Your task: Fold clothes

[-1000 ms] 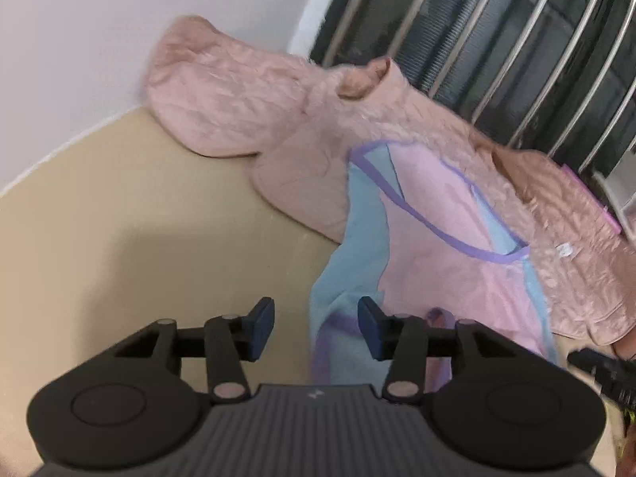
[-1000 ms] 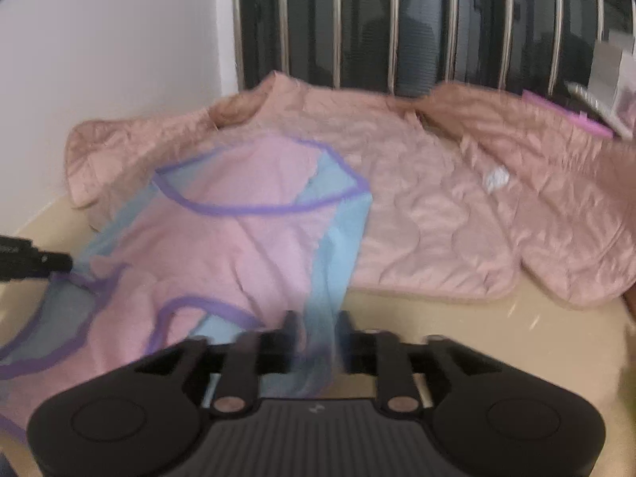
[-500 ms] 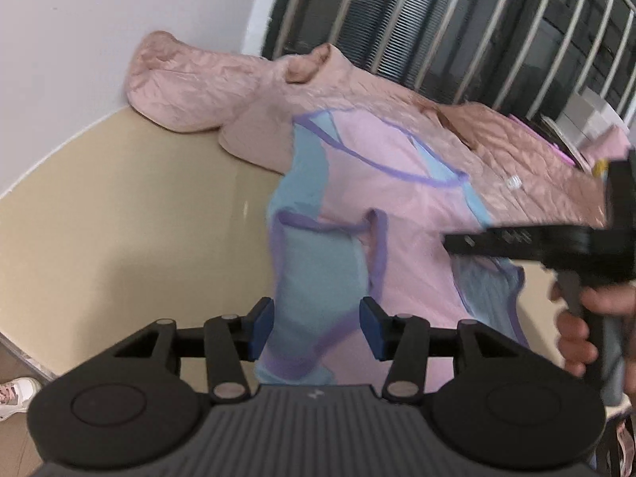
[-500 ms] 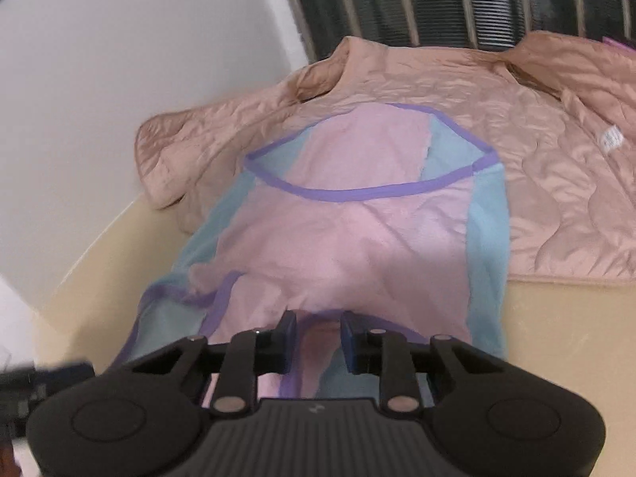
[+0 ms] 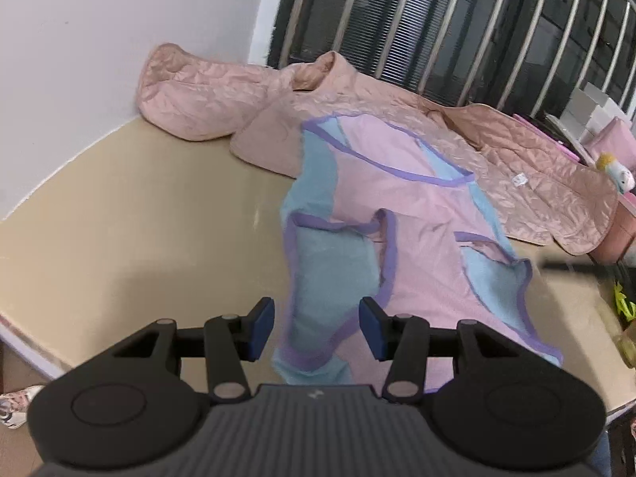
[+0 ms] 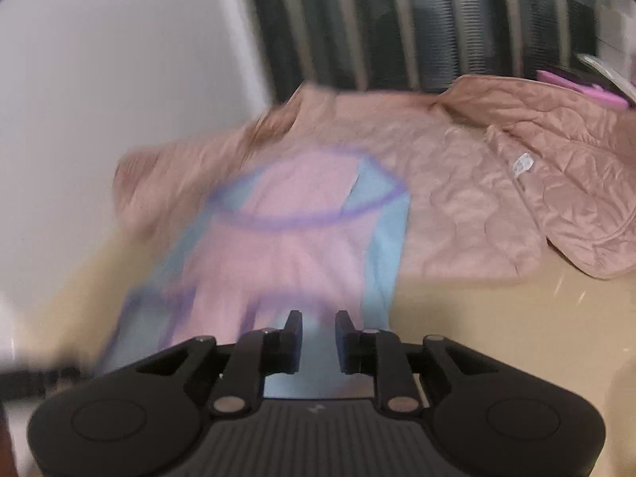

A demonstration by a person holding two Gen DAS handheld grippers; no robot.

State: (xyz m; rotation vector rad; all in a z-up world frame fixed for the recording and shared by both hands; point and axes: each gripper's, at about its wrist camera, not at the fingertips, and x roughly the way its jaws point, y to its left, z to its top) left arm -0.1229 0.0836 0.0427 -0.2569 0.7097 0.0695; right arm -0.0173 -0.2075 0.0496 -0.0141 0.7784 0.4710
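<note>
A: What sits at the left?

B: The left tongs hang over the beige table, blue pads standing well apart. The near hem of the pink and blue shirt lies under the gap, and neither pad presses on it.

A: And the shirt itself?

B: It lies spread flat on the table, its far end overlapping the quilted pink jacket that lies along the barred window.

A: The right side?

B: The right tongs hang above the shirt's near edge with only a narrow gap between the pads. That view is blurred, so I cannot tell whether cloth is pinched. The jacket stretches away to the right.
</note>
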